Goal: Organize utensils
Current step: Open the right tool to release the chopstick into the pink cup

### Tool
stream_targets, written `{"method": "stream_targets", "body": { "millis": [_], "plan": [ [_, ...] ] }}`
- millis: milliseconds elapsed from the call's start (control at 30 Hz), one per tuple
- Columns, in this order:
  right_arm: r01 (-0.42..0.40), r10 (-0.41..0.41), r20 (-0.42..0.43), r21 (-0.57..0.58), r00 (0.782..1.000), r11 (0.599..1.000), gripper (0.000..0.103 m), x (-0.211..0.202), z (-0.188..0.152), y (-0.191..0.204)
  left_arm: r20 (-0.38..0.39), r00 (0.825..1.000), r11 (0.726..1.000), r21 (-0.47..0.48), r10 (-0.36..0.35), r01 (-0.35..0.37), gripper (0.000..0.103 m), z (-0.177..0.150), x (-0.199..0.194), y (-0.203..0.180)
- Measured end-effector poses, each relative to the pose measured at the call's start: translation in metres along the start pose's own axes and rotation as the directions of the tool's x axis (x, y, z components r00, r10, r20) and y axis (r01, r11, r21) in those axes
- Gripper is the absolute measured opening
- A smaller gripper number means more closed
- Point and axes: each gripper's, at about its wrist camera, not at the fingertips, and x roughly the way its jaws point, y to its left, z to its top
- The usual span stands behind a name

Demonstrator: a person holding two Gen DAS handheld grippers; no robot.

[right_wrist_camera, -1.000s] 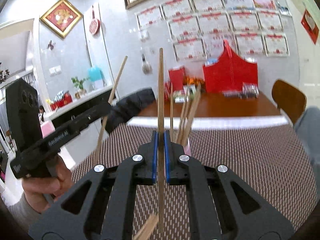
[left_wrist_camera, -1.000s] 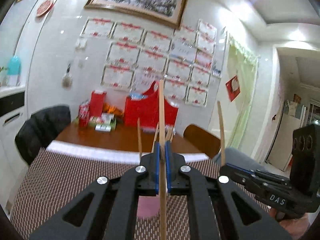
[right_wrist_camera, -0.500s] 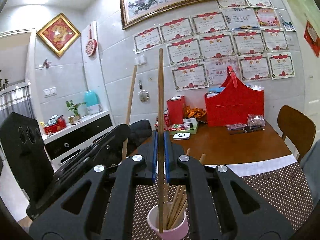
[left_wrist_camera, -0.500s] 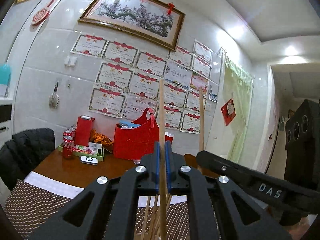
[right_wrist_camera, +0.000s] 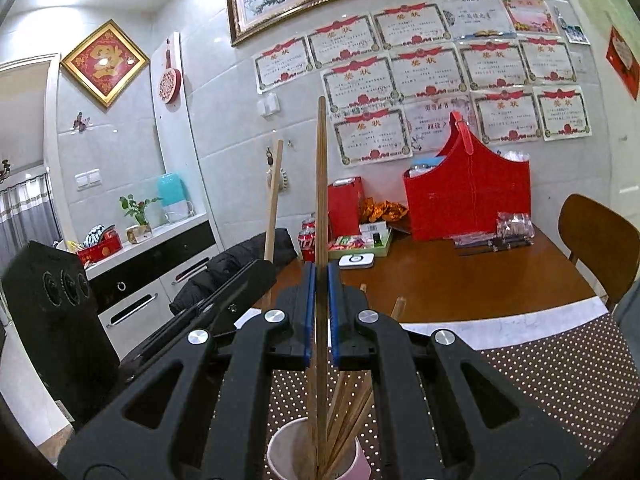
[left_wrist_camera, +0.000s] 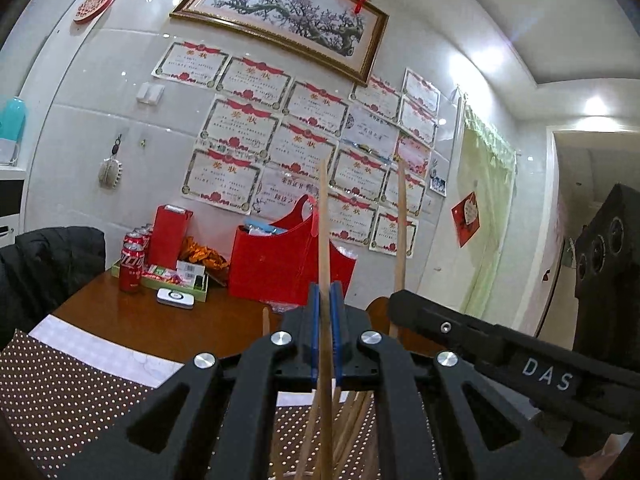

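Brown dotted table mat (right_wrist_camera: pixel 560 368) spread under everything, bare wood table (right_wrist_camera: pixel 460 280) beyond. Left gripper (left_wrist_camera: pixel 325 336) clenched on an upright chopstick (left_wrist_camera: pixel 323 240), lower end down among the bundle of chopsticks (left_wrist_camera: pixel 352 416). Right gripper (right_wrist_camera: pixel 320 312) clenched on a darker chopstick (right_wrist_camera: pixel 321 184), tip inside the pink cup (right_wrist_camera: pixel 280 456) with the rest. Both tools close side by side above that cup.
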Motion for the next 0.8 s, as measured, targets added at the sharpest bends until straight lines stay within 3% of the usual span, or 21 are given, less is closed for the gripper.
{"method": "stream_targets", "body": {
  "millis": [100, 133, 200, 233, 267, 467, 800],
  "plan": [
    [0.01, -0.009, -0.029, 0.001, 1.0, 1.0, 0.007, 0.006, -0.007, -0.002, -0.033, 0.999, 1.0, 0.0, 0.012, -0.012, 0.008, -0.009, 0.004, 0.005],
    [0.011, -0.011, -0.041, 0.007, 0.999, 1.0, 0.013, 0.007, -0.008, -0.004, -0.049, 0.999, 1.0, 0.008, 0.02, -0.019, 0.026, -0.011, 0.004, 0.006],
    [0.029, -0.027, -0.043, 0.028, 0.999, 0.999, 0.06, 0.005, -0.01, -0.009, -0.045, 0.997, 0.998, 0.005, 0.069, -0.069, 0.055, -0.012, -0.002, 0.01],
    [0.039, -0.038, -0.03, 0.043, 0.999, 0.998, 0.094, 0.001, -0.01, -0.013, -0.032, 0.997, 0.997, -0.008, 0.07, -0.07, 0.072, -0.011, -0.007, 0.013],
    [0.047, -0.047, 0.006, 0.067, 0.999, 0.997, 0.097, -0.008, -0.009, -0.017, -0.017, 0.997, 0.997, -0.021, 0.074, -0.074, 0.08, -0.01, -0.013, 0.016],
    [0.057, -0.059, 0.029, 0.077, 0.998, 0.995, 0.097, -0.031, 0.001, -0.024, 0.003, 0.99, 0.99, -0.001, 0.142, -0.142, 0.086, 0.007, -0.04, 0.017],
    [0.15, -0.151, 0.007, 0.083, 0.989, 0.985, 0.097, -0.075, 0.001, -0.018, -0.075, 0.956, 0.952, 0.139, 0.285, -0.273, 0.093, 0.034, -0.089, -0.021]
  ]
}}
